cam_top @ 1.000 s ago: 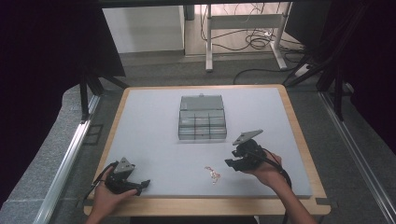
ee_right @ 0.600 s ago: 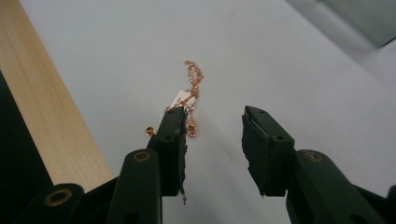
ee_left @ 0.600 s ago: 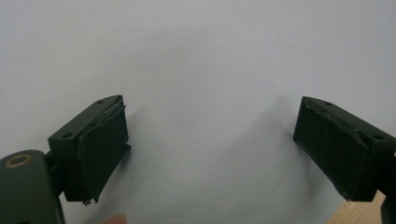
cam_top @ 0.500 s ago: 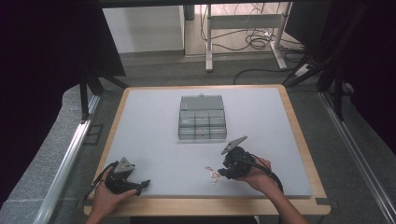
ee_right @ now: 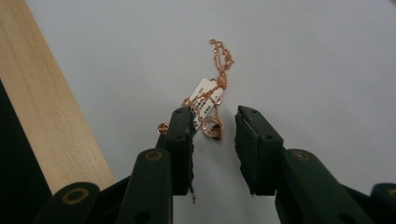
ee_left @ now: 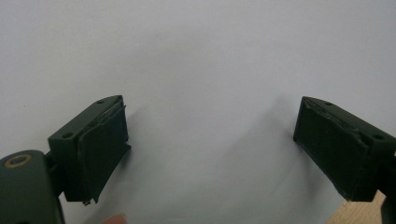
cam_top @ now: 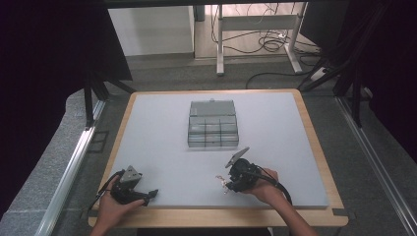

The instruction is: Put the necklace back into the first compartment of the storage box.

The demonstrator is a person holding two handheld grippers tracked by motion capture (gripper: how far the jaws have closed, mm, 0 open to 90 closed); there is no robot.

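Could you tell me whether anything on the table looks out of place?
Yes: a rose-gold necklace with its tag lies loose on the mat, chain bunched, outside the clear organizer box. The right gripper straddles its pendant.

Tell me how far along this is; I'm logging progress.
Nothing looks stored yet: the necklace lies on the table, apart from the compartment box. In hand: the right gripper, open, straddles its pendant. The left gripper is open. Left: grasping it, likely boxing it.

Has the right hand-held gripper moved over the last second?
Yes. In the high view the right hand-held gripper has moved leftward and toward the near table edge, away from the clear compartment box, and now sits over the rose-gold necklace.
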